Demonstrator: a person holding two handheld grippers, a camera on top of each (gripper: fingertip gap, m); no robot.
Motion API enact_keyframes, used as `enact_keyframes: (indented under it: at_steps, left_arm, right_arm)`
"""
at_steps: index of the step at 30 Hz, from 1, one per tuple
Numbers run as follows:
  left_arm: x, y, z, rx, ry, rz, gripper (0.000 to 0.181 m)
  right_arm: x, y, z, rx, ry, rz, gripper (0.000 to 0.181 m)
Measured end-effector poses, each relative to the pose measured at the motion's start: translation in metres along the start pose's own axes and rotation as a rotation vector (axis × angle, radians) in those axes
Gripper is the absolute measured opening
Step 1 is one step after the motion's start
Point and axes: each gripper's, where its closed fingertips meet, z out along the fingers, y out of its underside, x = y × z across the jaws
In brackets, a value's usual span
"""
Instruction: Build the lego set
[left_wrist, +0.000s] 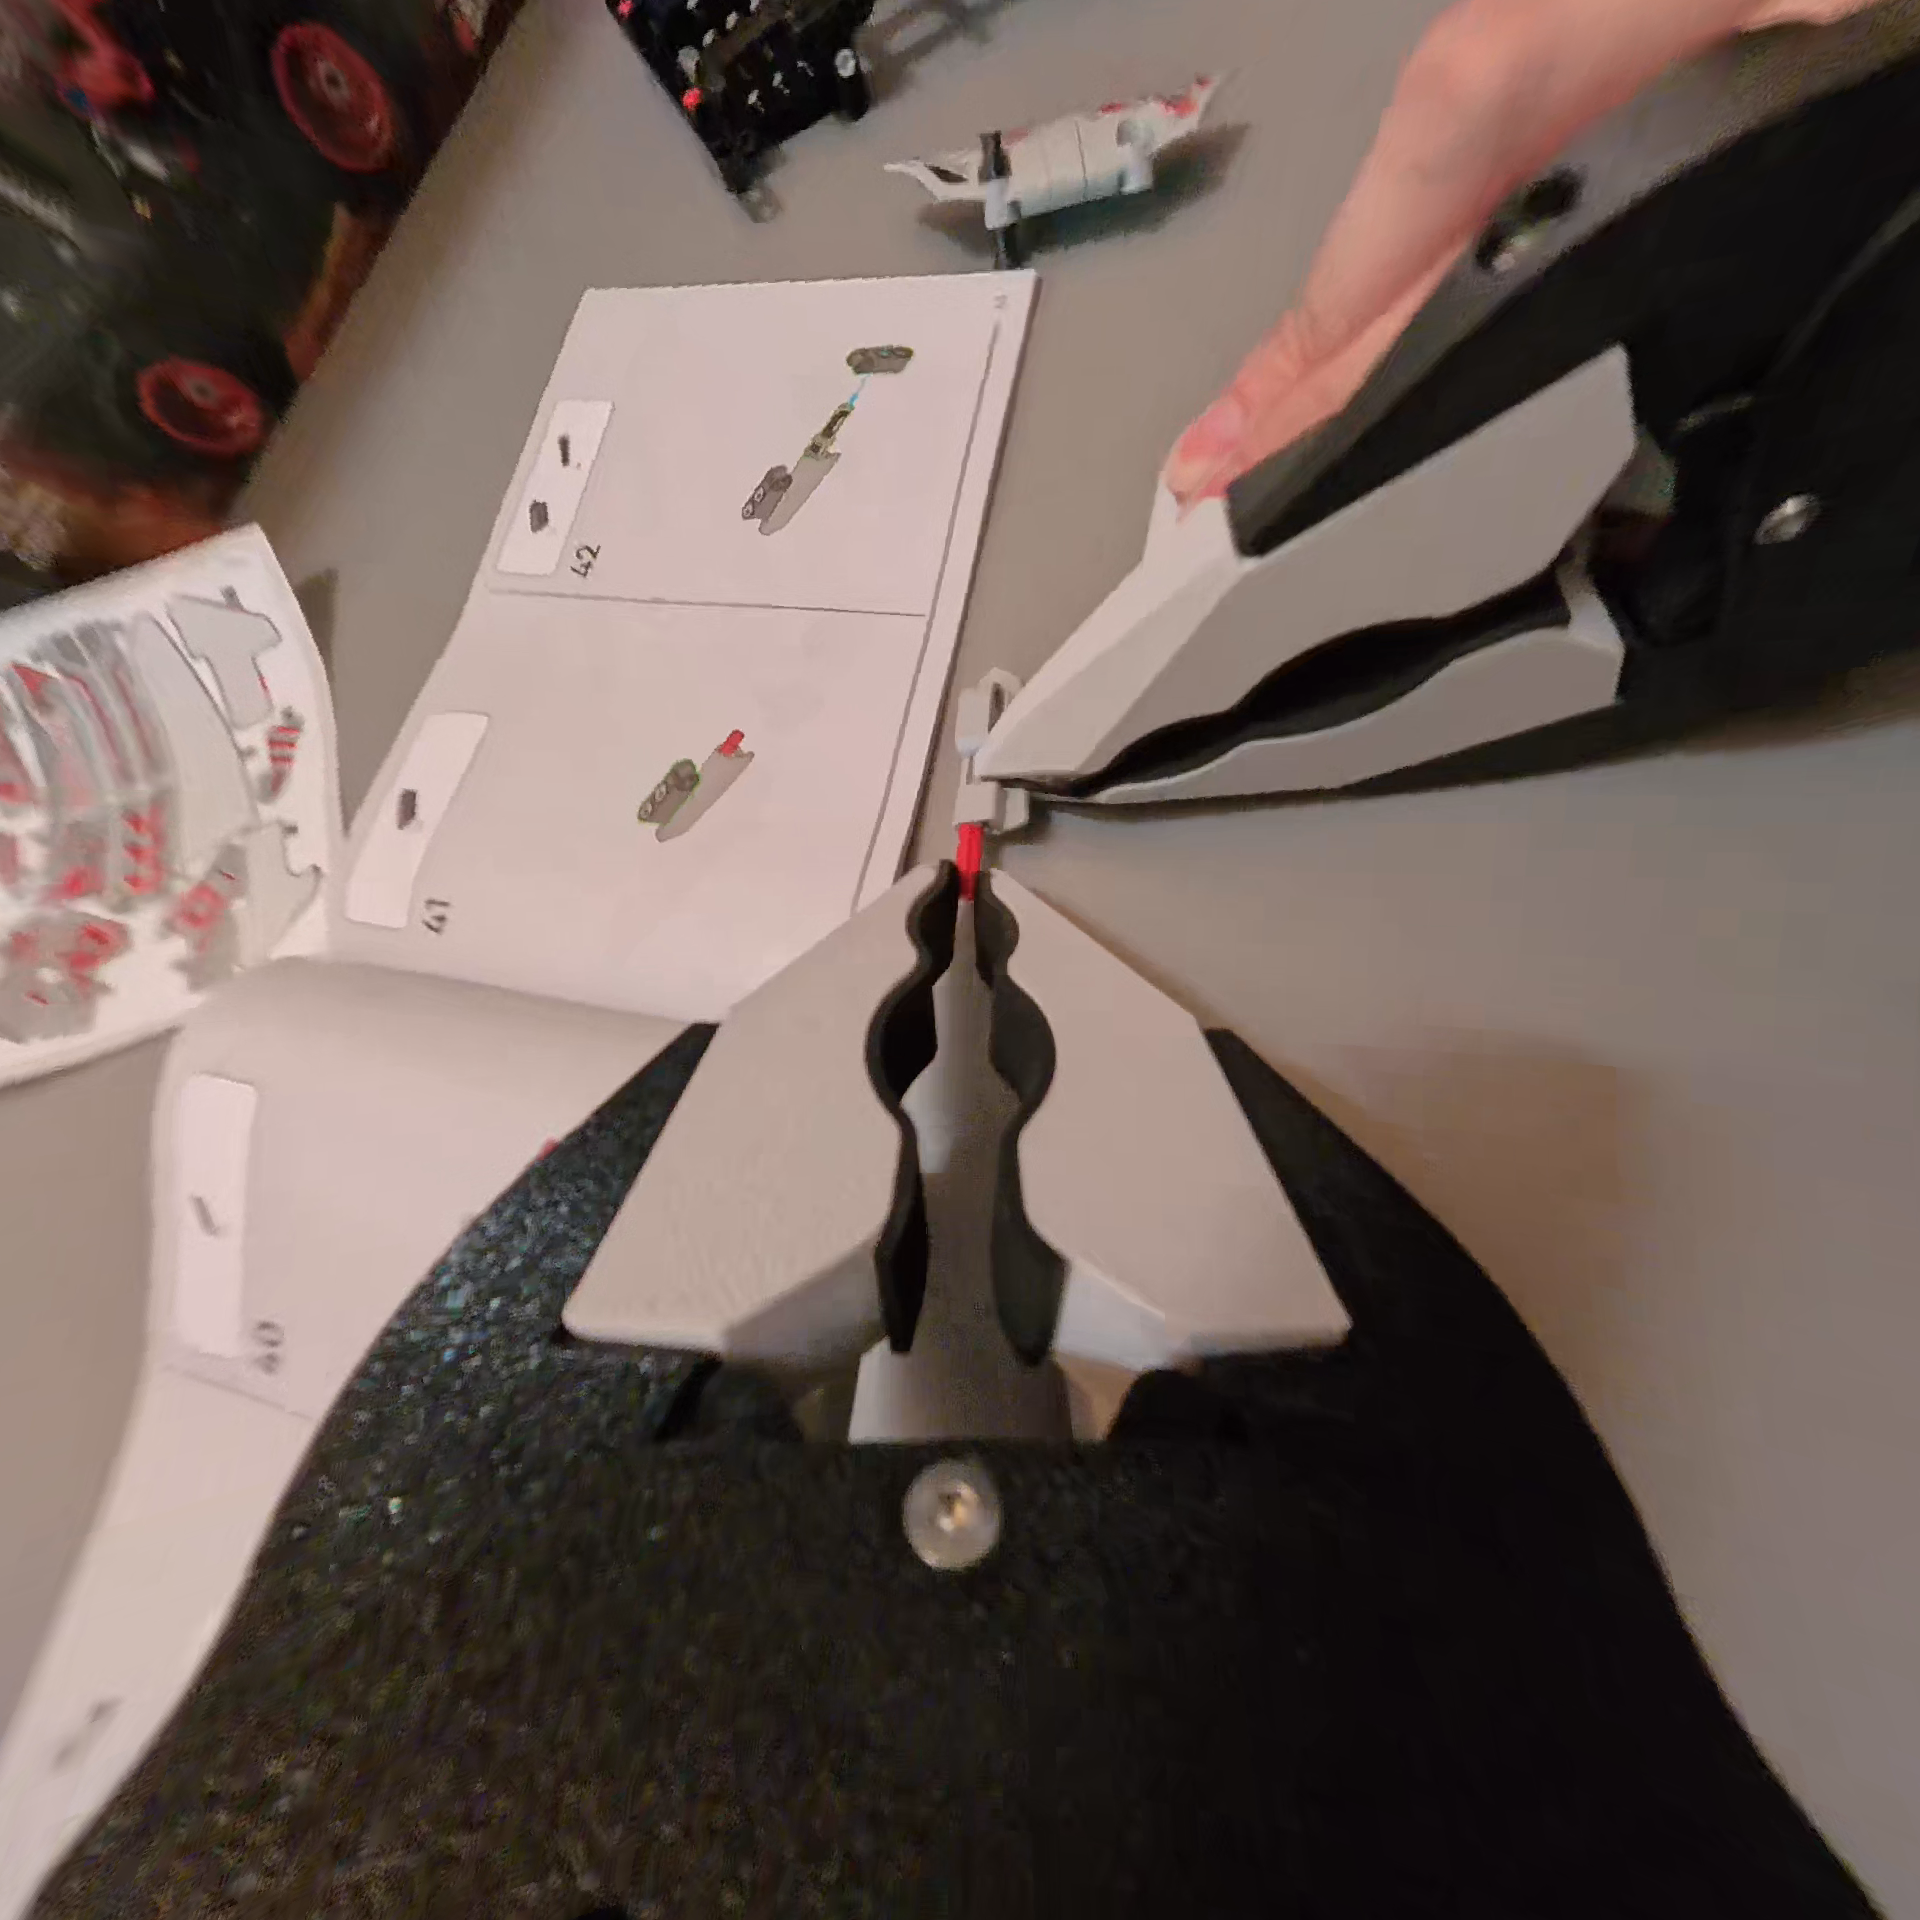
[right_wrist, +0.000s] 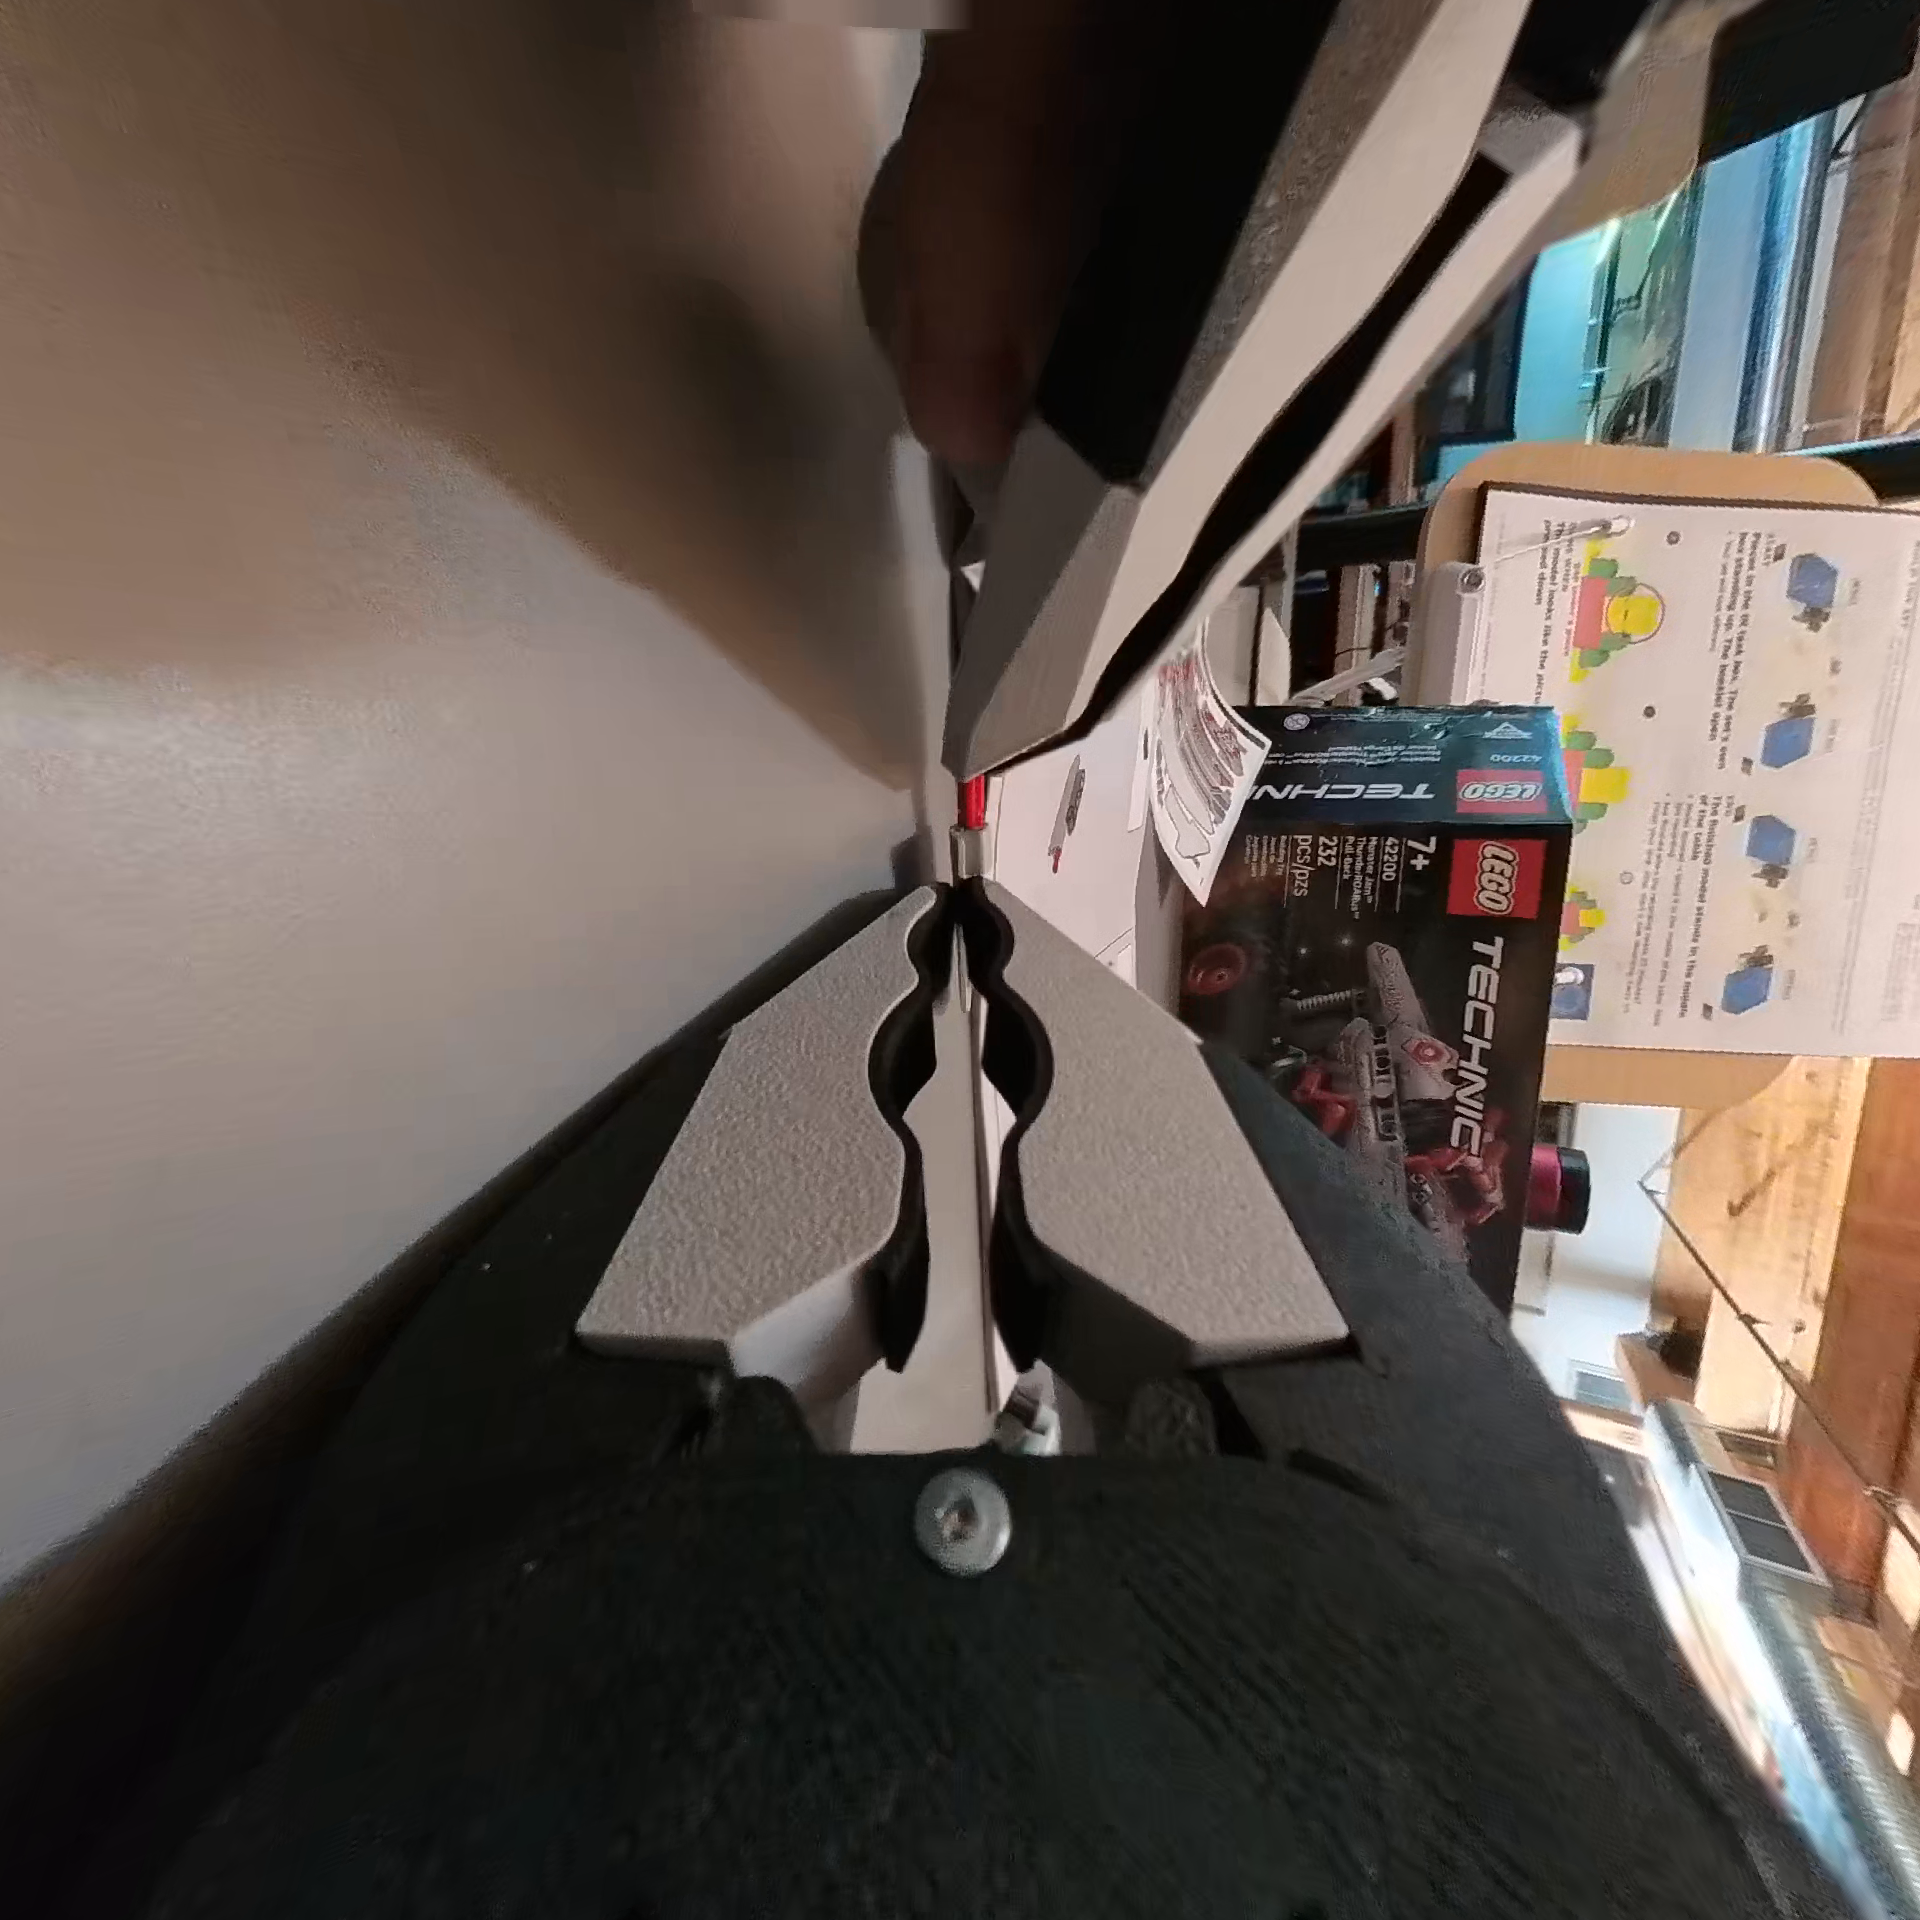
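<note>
Two grippers: both pinched down at the tips, meeting nose to nose just above the grey table (left_wrist: 1455, 987), beside the open instruction booklet (left_wrist: 727, 623).
Left gripper (left_wrist: 966, 883): closed on the red pin (left_wrist: 968, 847), which sticks out forward from between the tips.
Right gripper (left_wrist: 1003, 774): closed on the small grey piece (left_wrist: 982, 800), held from the side; I see a hand (left_wrist: 1403, 260) on its body.
Where the parts stand: pin and grey piece touch end to end; I judge the pin is partly entered, though the right wrist view is too cramped for me to be sure.
Step in hand: I read it as seating the red pin into the grey piece, as the booklet's lower panel seems to show.
How I'd do it well: keep both grips firm, line the pin straight with the hole, push along its axis only, no twisting.
Risk: a skewed push could flick the pin out of the tips.
Elsewhere: white sub-assembly (left_wrist: 1060, 166) and black chassis (left_wrist: 748, 73) lie well apart at the far edge; sticker sheet (left_wrist: 135, 790) and set box (right_wrist: 1403, 987) off to the side.
</note>
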Motion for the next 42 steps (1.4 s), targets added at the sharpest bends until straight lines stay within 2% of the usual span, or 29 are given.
enact_keyframes:
  at_steps: [7, 10, 12, 14, 18, 26, 34, 42]
  left_arm:
    - [0.001, 0.001, 0.002, 0.019, 0.073, -0.164, 0.000]
    - [0.000, -0.005, -0.002, 0.056, 0.044, -0.071, 0.000]
    - [0.000, -0.004, -0.003, 0.026, -0.007, 0.047, 0.000]
    - [0.000, -0.004, -0.002, 0.014, -0.027, 0.079, 0.000]
    - [0.001, -0.002, 0.000, 0.031, 0.035, -0.083, 0.000]
    - [0.001, -0.004, -0.001, 0.056, 0.108, -0.215, 0.000]
    - [0.003, 0.004, 0.005, -0.010, 0.040, -0.071, 0.001]
    - [0.003, 0.005, 0.004, -0.007, 0.043, -0.037, 0.005]
  right_arm:
    - [-0.001, -0.001, 0.001, 0.027, -0.025, 0.053, 0.000]
    - [-0.001, -0.001, 0.001, 0.025, -0.019, 0.018, 0.000]
    - [-0.001, -0.001, 0.001, 0.004, -0.005, -0.029, 0.000]
    - [-0.001, -0.001, 0.001, -0.011, 0.009, -0.053, 0.000]
    - [-0.001, -0.001, 0.001, 0.005, -0.005, -0.005, 0.000]
    - [-0.001, -0.002, 0.002, 0.058, -0.054, 0.088, 0.000]
    - [0.000, -0.001, 0.002, 0.072, -0.080, 0.135, 0.001]
    - [0.001, 0.000, 0.001, 0.067, -0.061, 0.091, 0.001]
